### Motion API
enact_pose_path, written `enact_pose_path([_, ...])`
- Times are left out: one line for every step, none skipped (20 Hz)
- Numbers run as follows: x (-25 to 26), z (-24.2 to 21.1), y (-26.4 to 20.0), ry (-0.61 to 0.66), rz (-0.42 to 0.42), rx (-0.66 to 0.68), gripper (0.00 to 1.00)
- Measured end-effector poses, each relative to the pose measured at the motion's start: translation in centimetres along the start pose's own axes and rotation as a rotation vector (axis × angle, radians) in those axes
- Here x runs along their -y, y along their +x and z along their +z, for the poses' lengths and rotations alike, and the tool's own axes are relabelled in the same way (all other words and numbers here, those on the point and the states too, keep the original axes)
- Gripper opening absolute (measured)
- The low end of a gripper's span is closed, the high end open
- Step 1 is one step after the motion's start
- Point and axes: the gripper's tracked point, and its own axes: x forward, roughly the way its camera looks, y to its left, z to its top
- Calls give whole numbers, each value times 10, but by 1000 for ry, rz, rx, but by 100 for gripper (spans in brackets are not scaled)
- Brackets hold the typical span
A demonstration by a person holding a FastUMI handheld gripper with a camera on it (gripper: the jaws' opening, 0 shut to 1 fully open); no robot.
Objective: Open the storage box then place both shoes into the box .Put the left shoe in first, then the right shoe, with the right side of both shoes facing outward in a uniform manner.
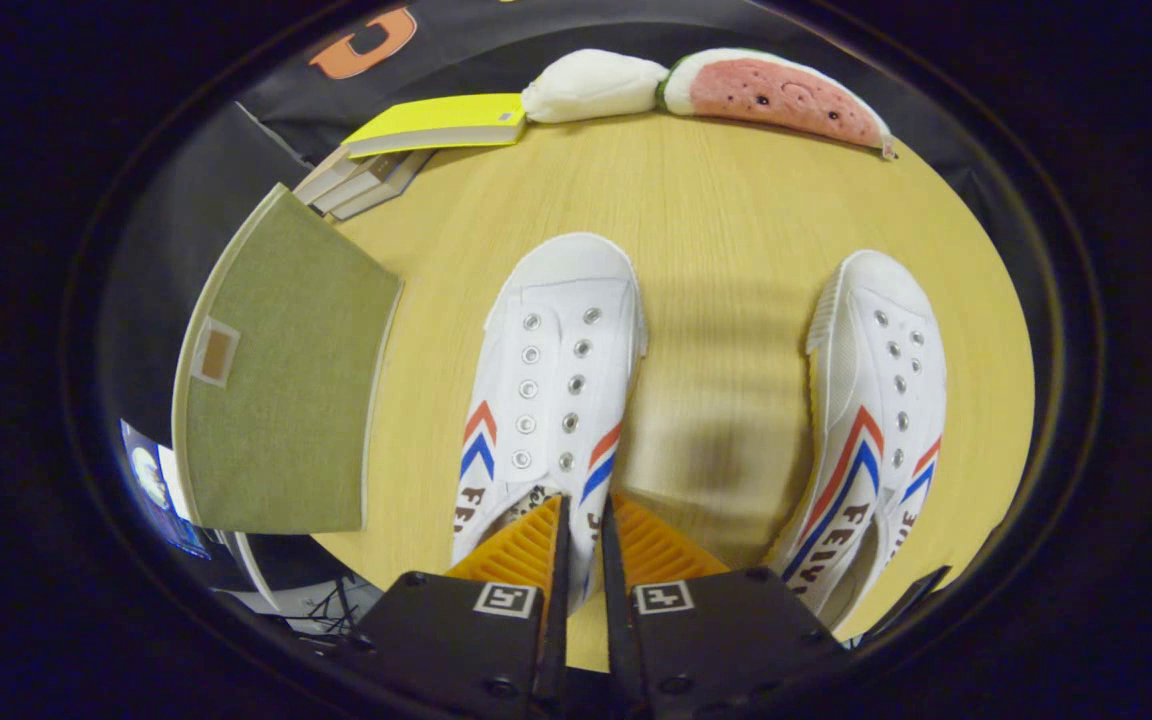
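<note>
A: Two white canvas slip-on shoes with metal eyelets and red-and-blue chevrons, toes toward the far edge of the round pale-wood table [736,200]. Left-hand shoe [556,370] near the middle, heel end right at the fingers; right-hand shoe [881,400] well apart, close to the table's right edge.

B: And the gripper [581,520]?

A: Fingers nearly pressed together, just a thin slit between. Looks like the inner collar of the left-hand shoe caught in that slit, but hard to be sure of contact on both sides.

B: Storage box?

A: Green fabric box with a flat lid [281,380] at the table's left edge, a small tan tab on it. Seems closed, lid flat on top.

B: Handling?

A: Probably light. Soft canvas upper, likely to fold or sag when lifted by one wall; rubber sole stiffer and grippy. Best hold: the collar by the heel, pinched through the wall, or the heel counter itself. Eyelet flap too floppy.

B: Other clutter?

A: Yellow-covered book [436,122] on a small stack, white plush [591,85] and watermelon-slice plush [776,95] along the far edge, well clear.
</note>
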Motion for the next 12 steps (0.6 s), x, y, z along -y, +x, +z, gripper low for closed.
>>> enact_pose_path([0,1,1,-5,-4,-5,16])
enact_pose_path([1,1,0,-1,3,-7,11])
enact_pose_path([-1,1,-1,11,19,-13,6])
enact_pose_path([-2,0,-2,36,37,-13,6])
enact_pose_path([-4,1,-4,60,55,-10,6])
enact_pose_path([-6,2,-6,74,72,-4,6])
enact_pose_path([-9,4,-9,83,85,5,5])
enact_pose_path([-12,4,-13,90,97,13,6])
enact_pose_path([-17,4,-17,104,116,20,6])
enact_pose_path([-22,4,-21,122,139,20,5])
enact_pose_path([-30,5,-26,144,163,21,5])
enact_pose_path([-36,5,-30,165,188,22,5])
